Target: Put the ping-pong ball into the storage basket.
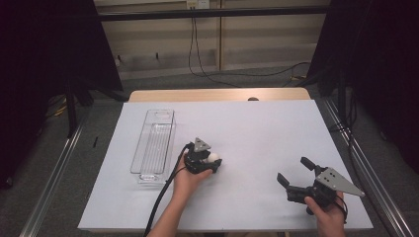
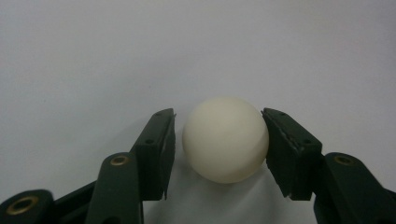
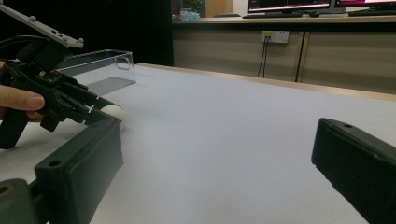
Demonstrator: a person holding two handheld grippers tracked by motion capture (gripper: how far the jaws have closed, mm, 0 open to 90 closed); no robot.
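A cream-white ball (image 1: 214, 157) (image 2: 226, 139) rests on the white sheet between the jaws of my left gripper (image 1: 215, 163) (image 2: 219, 135). In the left gripper view the right-hand pad (image 2: 280, 140) touches the ball, while a thin gap shows between the ball and the left-hand pad (image 2: 163, 140). My right gripper (image 1: 292, 169) (image 3: 219, 140) hovers wide open near the front right of the sheet with nothing between its jaws. From the right gripper view, the left gripper (image 3: 88, 109) and the ball (image 3: 114, 111) sit off to the left.
A clear plastic bin (image 1: 153, 143) (image 3: 100, 65) stands lengthwise on the left of the white sheet (image 1: 257, 123), just left of my left hand. The wooden table edge (image 1: 217, 95) runs along the back. Dark stands and cables flank the table.
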